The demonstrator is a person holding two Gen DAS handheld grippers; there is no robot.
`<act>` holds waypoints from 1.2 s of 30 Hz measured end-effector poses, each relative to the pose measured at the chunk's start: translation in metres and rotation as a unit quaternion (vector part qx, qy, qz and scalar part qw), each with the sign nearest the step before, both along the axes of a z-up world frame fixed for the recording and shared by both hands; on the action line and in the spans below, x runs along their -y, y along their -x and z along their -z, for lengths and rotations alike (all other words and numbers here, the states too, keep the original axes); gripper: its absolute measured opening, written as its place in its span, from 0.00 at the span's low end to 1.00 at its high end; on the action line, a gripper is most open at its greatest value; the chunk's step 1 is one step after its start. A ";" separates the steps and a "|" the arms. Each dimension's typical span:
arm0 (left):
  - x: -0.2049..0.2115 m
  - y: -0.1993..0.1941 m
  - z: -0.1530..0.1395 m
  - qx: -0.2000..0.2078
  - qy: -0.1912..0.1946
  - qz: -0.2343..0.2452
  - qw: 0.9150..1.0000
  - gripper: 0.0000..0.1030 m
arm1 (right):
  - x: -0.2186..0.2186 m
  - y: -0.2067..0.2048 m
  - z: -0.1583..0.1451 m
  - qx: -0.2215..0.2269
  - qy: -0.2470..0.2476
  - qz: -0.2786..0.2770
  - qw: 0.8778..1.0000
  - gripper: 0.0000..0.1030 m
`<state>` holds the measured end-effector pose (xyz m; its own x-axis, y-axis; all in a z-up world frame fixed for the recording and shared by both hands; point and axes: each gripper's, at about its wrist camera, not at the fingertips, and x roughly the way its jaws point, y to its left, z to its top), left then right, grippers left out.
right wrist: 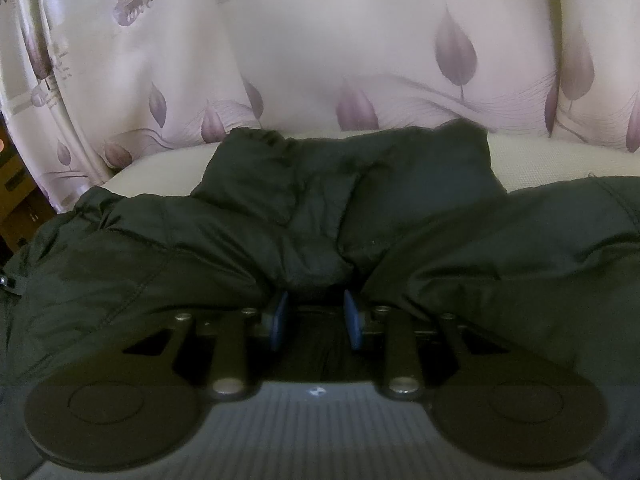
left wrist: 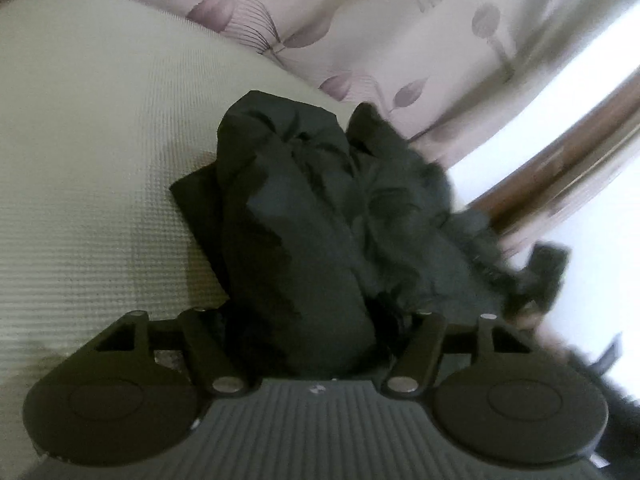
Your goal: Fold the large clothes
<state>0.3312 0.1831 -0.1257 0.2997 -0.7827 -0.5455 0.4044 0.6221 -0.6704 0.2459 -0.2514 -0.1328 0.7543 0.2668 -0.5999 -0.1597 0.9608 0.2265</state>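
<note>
A large black padded jacket (right wrist: 280, 216) lies on a pale textured mattress (right wrist: 168, 164). In the right wrist view my right gripper (right wrist: 316, 280) is shut on a thick fold of the jacket, its blue pads (right wrist: 280, 312) pinching the cloth. In the left wrist view my left gripper (left wrist: 316, 320) is shut on a bunched part of the same jacket (left wrist: 312, 208), which hides both fingertips. This part is lifted over the mattress (left wrist: 88, 152), with a furry trim (left wrist: 472, 232) hanging to the right.
A pale curtain with purple leaves (right wrist: 360, 60) hangs right behind the mattress and also shows in the left wrist view (left wrist: 360, 28). A wooden rail (left wrist: 568, 152) and bright light are at the right. Brown furniture (right wrist: 16, 200) stands at the far left.
</note>
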 end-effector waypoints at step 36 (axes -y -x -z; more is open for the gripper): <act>0.201 0.104 -0.154 0.035 -0.039 -0.024 0.998 0.30 | 0.012 0.087 -0.036 0.105 -0.053 -0.036 0.992 0.30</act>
<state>0.2273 -0.0176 0.0280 0.3758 -0.7228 -0.5799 0.4170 0.6907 -0.5908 0.1592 -0.2630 -0.0964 0.8357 0.3786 -0.3978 -0.2822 0.9174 0.2805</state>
